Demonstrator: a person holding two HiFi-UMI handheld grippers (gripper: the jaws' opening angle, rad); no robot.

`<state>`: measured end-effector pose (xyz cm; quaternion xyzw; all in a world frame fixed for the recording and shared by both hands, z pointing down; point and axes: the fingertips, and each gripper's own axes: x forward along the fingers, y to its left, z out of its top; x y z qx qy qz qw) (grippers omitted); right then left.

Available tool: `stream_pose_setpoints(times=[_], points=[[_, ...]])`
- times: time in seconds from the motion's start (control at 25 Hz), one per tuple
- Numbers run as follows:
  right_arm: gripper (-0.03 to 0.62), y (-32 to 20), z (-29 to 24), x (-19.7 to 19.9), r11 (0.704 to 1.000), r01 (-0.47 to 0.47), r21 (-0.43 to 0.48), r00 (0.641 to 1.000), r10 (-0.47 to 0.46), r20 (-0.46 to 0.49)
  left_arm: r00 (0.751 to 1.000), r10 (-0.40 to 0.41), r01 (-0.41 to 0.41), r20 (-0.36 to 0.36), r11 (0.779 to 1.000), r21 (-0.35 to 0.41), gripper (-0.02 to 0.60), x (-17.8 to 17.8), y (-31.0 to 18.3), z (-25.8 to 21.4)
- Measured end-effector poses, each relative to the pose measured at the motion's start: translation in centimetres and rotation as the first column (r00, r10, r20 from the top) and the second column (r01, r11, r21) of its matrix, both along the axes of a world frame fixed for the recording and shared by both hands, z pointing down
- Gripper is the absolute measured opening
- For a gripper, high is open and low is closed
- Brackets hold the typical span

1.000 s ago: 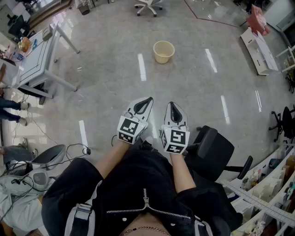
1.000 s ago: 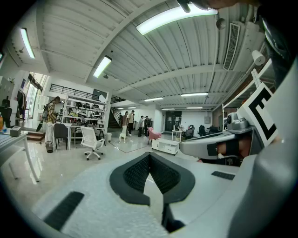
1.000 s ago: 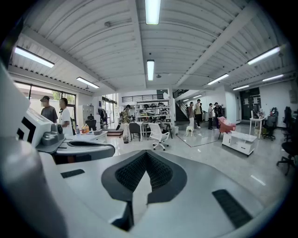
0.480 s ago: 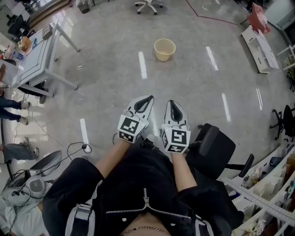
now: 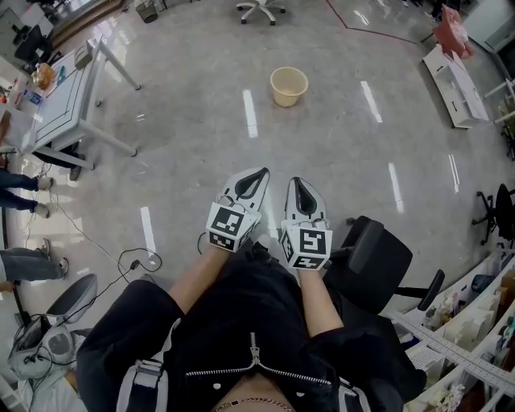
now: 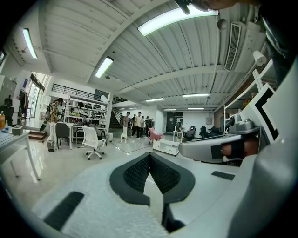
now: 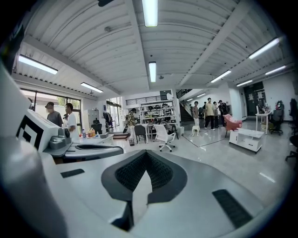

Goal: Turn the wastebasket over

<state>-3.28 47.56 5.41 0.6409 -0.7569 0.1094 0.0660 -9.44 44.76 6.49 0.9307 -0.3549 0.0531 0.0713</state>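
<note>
Floor [image 5: 322,161]: grey and shiny, with long white stripes of light on it.
Wastebasket [image 5: 289,87]: pale yellow and round. It stands the right way up on the floor, with its open top facing up. It sits alone, far ahead of both claws.
Left claw [image 5: 257,173]: clenched tight, with nothing in it. It points ahead, close in front of the person's black clothes.
Right claw [image 5: 298,182]: clenched tight too, and it holds nothing. It is just beside the left claw and does not touch it.
Desk [image 5: 60,105]: white, at the left side, well apart from the wastebasket.
Black chair [image 5: 374,265]: at the right, just beside the arm that holds the right claw.
White chair [image 5: 259,10]: on wheels, at the far end, past the wastebasket.
Cables [image 5: 133,261]: dark and curly, on the floor at the left, near the person.
People [image 7: 209,111]: a small group stands far off across the room in the right gripper view.
</note>
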Motion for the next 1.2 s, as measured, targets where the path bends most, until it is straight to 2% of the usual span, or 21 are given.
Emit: stream_pose_setpoints(times=[0.36, 0.68, 0.92, 1.2], points=[[0.009, -0.1, 0.2, 0.2, 1.000, -0.002, -0.009, 1.000, 0.002, 0.011, 1.000, -0.006, 0.006, -0.002, 1.000, -0.006, 0.006, 0.3, -0.4, -0.1], [0.009, -2.3, 1.0, 0.2, 0.999, 0.007, -0.038, 1.000, -0.006, 0.019, 1.000, -0.002, 0.002, -0.010, 0.999, -0.036, 0.006, 0.7, -2.5, 0.9], [0.009, -6.8, 1.9, 1.2, 0.999, -0.004, -0.055, 1.000, 0.004, 0.014, 1.000, -0.005, 0.004, -0.008, 0.998, -0.055, 0.006, 1.2, -7.5, 2.1], [0.009, -15.9, 1.8, 2.4, 0.998, 0.003, -0.069, 1.000, -0.003, -0.006, 1.000, -0.003, 0.002, -0.017, 0.999, -0.052, 0.006, 2.3, -16.6, 1.6]])
